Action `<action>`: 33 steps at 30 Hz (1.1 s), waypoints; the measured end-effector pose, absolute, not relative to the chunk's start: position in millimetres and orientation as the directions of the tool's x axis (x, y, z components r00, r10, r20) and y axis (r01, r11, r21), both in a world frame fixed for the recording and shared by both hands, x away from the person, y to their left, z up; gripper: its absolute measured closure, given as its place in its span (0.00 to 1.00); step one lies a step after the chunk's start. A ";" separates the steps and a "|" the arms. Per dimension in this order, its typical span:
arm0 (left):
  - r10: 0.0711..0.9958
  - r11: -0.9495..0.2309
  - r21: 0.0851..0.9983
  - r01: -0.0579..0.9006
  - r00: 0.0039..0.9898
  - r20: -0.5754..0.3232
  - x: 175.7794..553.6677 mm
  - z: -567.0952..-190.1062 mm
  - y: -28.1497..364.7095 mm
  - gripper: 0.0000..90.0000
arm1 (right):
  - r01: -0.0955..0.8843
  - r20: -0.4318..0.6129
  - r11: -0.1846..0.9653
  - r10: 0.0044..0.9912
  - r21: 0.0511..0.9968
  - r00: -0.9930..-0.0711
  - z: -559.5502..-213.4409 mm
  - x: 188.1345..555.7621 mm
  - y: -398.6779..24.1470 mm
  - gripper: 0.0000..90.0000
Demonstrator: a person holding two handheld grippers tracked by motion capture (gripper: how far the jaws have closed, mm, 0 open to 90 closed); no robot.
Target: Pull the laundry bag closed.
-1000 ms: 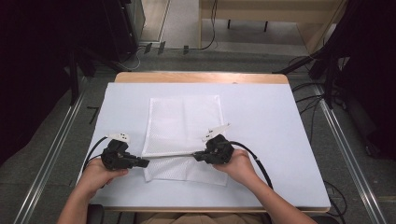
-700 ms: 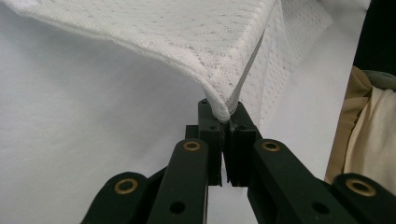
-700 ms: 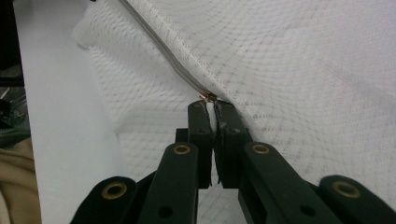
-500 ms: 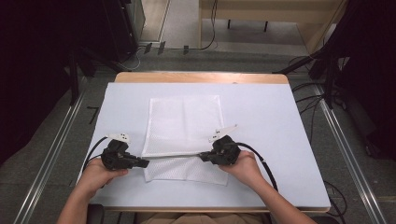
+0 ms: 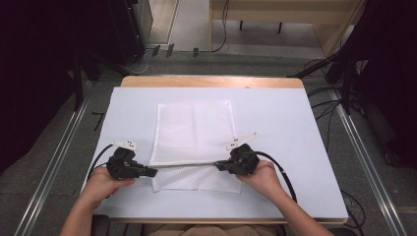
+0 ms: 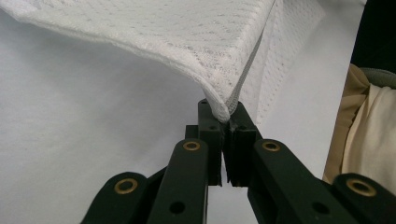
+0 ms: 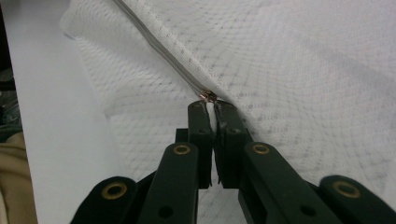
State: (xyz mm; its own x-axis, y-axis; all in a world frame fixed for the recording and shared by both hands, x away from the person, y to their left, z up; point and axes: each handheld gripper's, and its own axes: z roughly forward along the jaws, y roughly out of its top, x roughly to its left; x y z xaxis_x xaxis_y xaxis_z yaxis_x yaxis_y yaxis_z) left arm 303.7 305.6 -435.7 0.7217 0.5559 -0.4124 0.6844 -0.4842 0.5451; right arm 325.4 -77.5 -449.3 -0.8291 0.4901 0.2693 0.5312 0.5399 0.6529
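A white mesh zip bag (image 5: 194,130) lies flat in the middle of the white table (image 5: 295,132), its near edge lifted and folded back. My left gripper (image 5: 153,172) is shut on the bag's near left corner (image 6: 219,105), where the zipper tape ends. My right gripper (image 5: 219,166) is shut on the small brass zipper pull (image 7: 208,96). The grey zipper (image 7: 159,49) runs away from it across the mesh. Between the two grippers the zipper edge (image 5: 187,164) is stretched in a straight line. A hand holds each gripper from the table's near side.
A wooden strip (image 5: 211,81) borders the table's far edge. Black cables (image 5: 282,172) trail from both grippers over the near table. Metal rails (image 5: 54,157) and dark equipment stand on the floor at both sides. The person's beige clothing (image 6: 369,135) is close behind the near edge.
My right gripper has slid to the right along the bag's near edge with the zipper pull. The left gripper has stayed in place on the corner.
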 end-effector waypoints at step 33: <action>0.568 -0.482 0.527 0.700 0.708 -0.420 303.3 -437.3 308.8 0.98 | 0.580 0.288 0.519 0.538 0.628 -0.793 -448.9 325.4 -115.9 0.98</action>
State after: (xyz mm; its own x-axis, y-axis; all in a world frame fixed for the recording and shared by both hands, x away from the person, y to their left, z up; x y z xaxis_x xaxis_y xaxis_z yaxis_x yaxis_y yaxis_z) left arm 303.3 308.8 -437.3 0.7077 0.5679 -0.4203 0.6998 -0.4818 0.5274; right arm 325.4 -115.9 -448.9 -0.7925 0.5376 0.2880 0.5800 0.5186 0.6282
